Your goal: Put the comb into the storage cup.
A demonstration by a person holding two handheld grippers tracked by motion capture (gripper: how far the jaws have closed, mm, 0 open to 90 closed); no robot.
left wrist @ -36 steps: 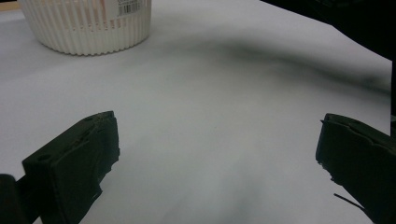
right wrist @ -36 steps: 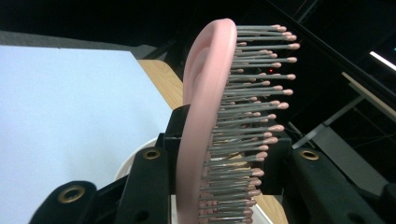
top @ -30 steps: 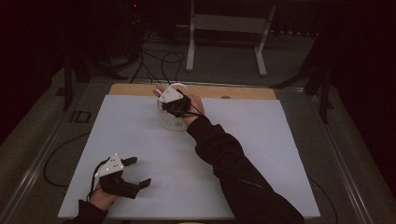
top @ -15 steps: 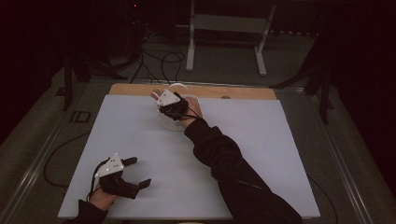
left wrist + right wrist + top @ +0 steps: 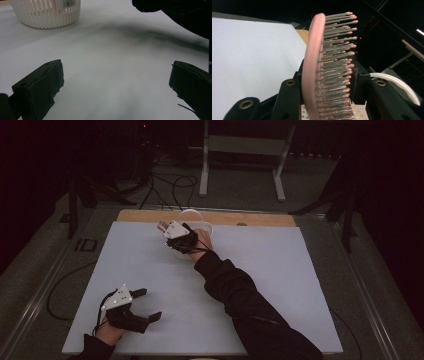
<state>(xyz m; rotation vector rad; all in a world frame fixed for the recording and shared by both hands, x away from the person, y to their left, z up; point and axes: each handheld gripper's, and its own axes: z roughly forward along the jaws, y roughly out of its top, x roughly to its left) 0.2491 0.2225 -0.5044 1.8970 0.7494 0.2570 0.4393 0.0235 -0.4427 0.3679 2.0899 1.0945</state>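
Pink plastic brush (image 5: pixel 313 67) with grey pink-tipped pins sits clamped in the right tool (image 5: pixel 324 100), jaws closed across its head from back to pin side, held up over the white basket (image 5: pixel 200 227) at the far edge of the surface (image 5: pixel 280 285). Likely light and stiff; the smooth back could slip, and the pins flex, so the rim or handle probably offers a firmer hold. Left tool (image 5: pixel 132 307) rests on the near left of the surface, jaws wide apart, holding nothing. A barcode sticker shows on something inside the basket (image 5: pixel 47 12); its digits are too small to read. No brand is legible.
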